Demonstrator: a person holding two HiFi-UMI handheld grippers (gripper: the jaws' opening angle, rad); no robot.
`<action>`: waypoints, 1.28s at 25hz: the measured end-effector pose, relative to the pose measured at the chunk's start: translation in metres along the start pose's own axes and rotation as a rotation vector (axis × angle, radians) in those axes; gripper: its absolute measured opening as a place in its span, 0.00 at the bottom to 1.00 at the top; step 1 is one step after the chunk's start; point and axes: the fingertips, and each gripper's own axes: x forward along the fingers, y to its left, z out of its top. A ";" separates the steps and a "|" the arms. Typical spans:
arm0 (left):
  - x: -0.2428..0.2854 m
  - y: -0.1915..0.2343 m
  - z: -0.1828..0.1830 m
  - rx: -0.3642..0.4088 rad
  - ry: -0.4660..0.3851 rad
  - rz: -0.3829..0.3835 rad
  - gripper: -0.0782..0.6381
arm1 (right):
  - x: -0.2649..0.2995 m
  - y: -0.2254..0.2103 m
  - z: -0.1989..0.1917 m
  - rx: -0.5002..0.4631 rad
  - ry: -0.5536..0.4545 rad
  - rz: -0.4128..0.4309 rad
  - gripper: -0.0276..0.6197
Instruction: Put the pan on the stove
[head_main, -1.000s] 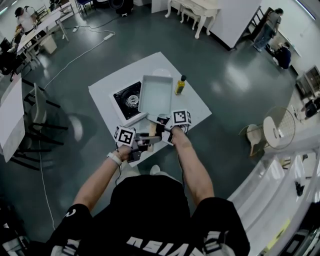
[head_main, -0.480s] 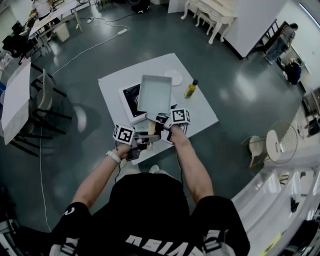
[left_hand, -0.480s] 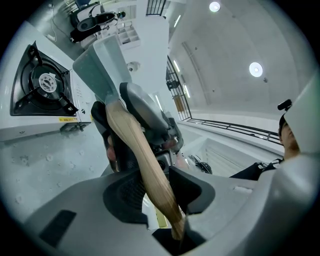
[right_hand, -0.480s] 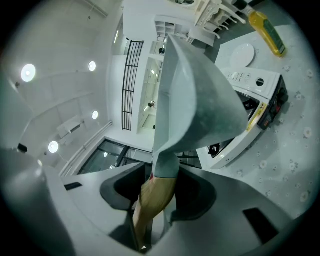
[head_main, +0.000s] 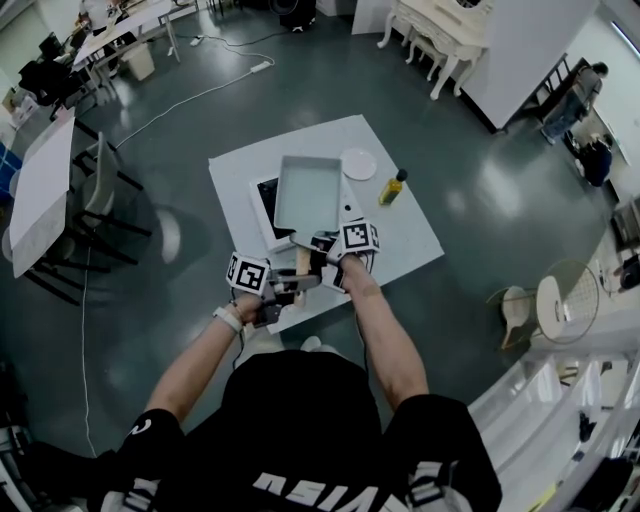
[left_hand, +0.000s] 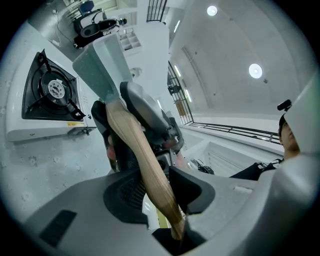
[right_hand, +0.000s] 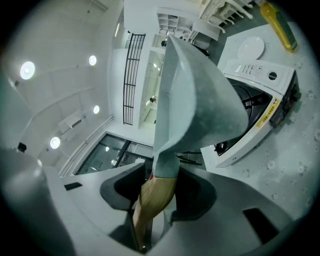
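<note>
A grey rectangular pan (head_main: 306, 189) with a wooden handle (head_main: 303, 262) hangs over the white single-burner stove (head_main: 266, 207) on the white table (head_main: 405, 235) and hides most of the burner. My left gripper (head_main: 287, 286) is shut on the rear of the handle (left_hand: 145, 160). My right gripper (head_main: 322, 250) is shut on the handle (right_hand: 152, 200) near the pan's socket. In the left gripper view the pan (left_hand: 100, 65) is above and to the right of the stove (left_hand: 45, 95). From the right gripper view the pan (right_hand: 200, 100) hovers before the stove (right_hand: 260, 115).
A white plate (head_main: 358, 163) and a yellow oil bottle (head_main: 392, 187) stand on the table right of the stove. Chairs and desks (head_main: 95, 190) stand at the left, people at the far right.
Both grippers have carried the pan leftward over the stove; the burner, plain beside the pan a second ago, is now mostly covered. The grips are unchanged.
</note>
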 end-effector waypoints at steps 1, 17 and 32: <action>-0.001 0.001 0.000 0.001 -0.002 0.007 0.28 | 0.000 0.000 0.000 0.000 0.004 -0.004 0.28; -0.008 0.027 0.002 -0.007 -0.021 0.061 0.28 | 0.017 -0.022 -0.001 0.003 0.046 0.008 0.28; -0.007 0.070 -0.001 -0.042 -0.026 0.097 0.28 | 0.031 -0.067 -0.004 0.037 0.089 0.012 0.29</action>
